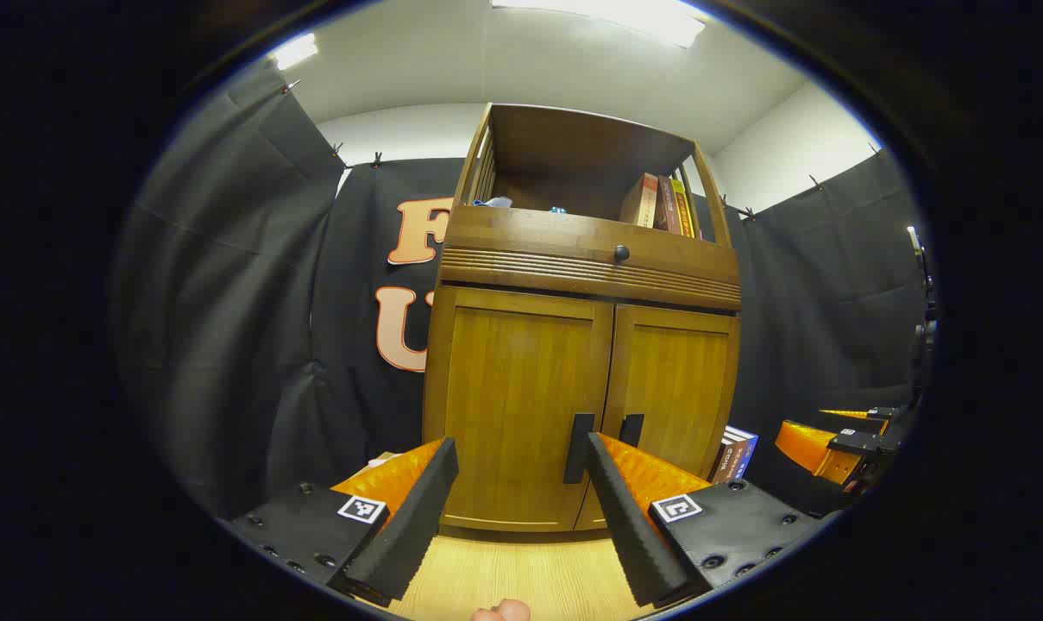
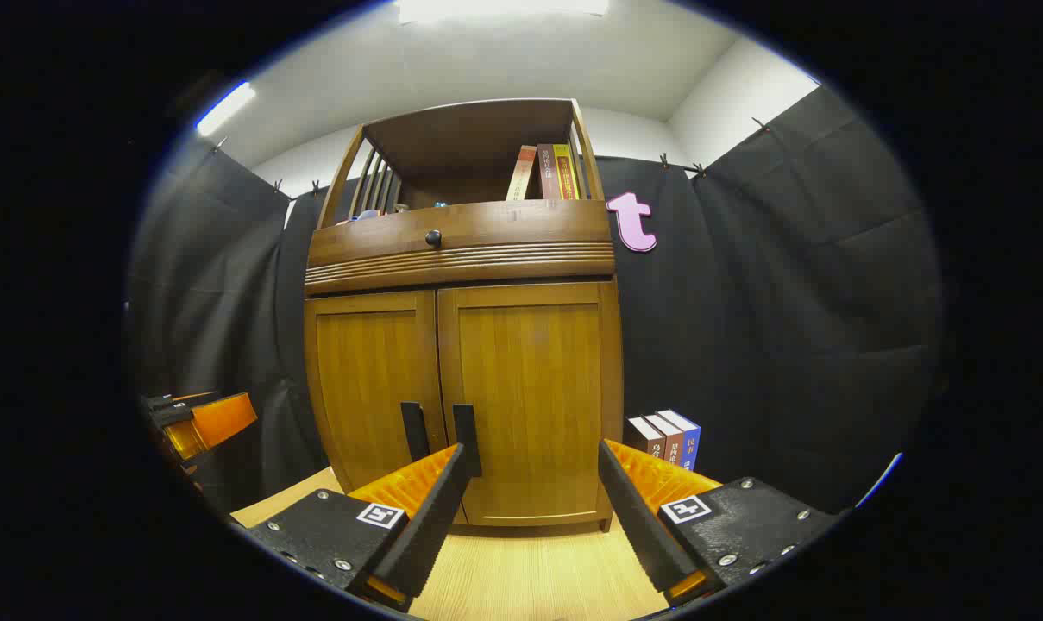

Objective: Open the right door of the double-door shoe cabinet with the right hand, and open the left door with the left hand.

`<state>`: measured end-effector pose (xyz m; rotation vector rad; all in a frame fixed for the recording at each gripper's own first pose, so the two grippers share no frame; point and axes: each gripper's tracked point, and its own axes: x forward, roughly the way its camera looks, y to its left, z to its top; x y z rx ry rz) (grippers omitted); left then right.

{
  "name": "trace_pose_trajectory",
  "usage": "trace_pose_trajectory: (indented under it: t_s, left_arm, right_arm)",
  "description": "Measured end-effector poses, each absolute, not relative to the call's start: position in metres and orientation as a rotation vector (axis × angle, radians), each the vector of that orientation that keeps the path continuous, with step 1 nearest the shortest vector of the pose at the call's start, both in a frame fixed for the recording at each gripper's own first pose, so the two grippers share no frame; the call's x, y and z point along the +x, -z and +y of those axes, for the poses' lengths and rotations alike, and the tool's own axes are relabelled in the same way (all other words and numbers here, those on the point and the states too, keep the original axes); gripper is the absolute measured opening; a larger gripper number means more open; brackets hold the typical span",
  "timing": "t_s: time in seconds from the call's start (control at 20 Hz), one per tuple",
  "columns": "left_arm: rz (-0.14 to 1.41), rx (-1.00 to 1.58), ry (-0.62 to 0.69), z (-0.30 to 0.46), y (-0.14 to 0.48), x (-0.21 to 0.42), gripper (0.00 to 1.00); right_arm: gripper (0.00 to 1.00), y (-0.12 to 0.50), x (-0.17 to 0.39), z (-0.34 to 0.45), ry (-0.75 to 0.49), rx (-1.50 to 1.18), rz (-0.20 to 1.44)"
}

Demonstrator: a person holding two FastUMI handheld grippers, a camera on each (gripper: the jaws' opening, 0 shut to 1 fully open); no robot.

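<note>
The wooden shoe cabinet stands straight ahead with both doors closed. In the left gripper view its left door [image 1: 517,405] and right door [image 1: 672,388] each carry a dark vertical handle by the centre seam, the left handle [image 1: 578,448] and the right handle [image 1: 631,429]. My left gripper [image 1: 519,444] is open in front of the left door, short of it, holding nothing. In the right gripper view my right gripper [image 2: 533,450] is open before the right door [image 2: 530,397], with the right handle [image 2: 467,438] just beyond its left finger. It touches nothing.
A drawer with a round knob [image 2: 433,237] sits above the doors, and books [image 2: 545,172] stand on the open top shelf. More books [image 2: 666,438] stand on the wooden surface [image 2: 530,569] right of the cabinet. Black cloth walls surround it.
</note>
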<state>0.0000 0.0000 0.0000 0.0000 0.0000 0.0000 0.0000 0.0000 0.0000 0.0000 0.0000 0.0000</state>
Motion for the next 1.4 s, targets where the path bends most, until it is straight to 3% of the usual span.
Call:
trace_pose_trajectory:
  t_s: [0.05,0.1,1.4]
  left_arm:
    - [0.0,0.003,0.0,0.0,0.0,0.0,0.94]
    - [0.0,0.003,0.002,-0.001,-0.001,0.0,0.94]
    - [0.02,0.01,-0.01,0.006,0.009,0.008,0.94]
  right_arm:
    - [0.83,0.001,0.0,0.0,0.001,0.0,0.0]
    - [0.93,0.001,0.0,0.0,0.003,0.001,0.001]
    - [0.92,0.008,0.013,0.005,-0.001,-0.01,0.021]
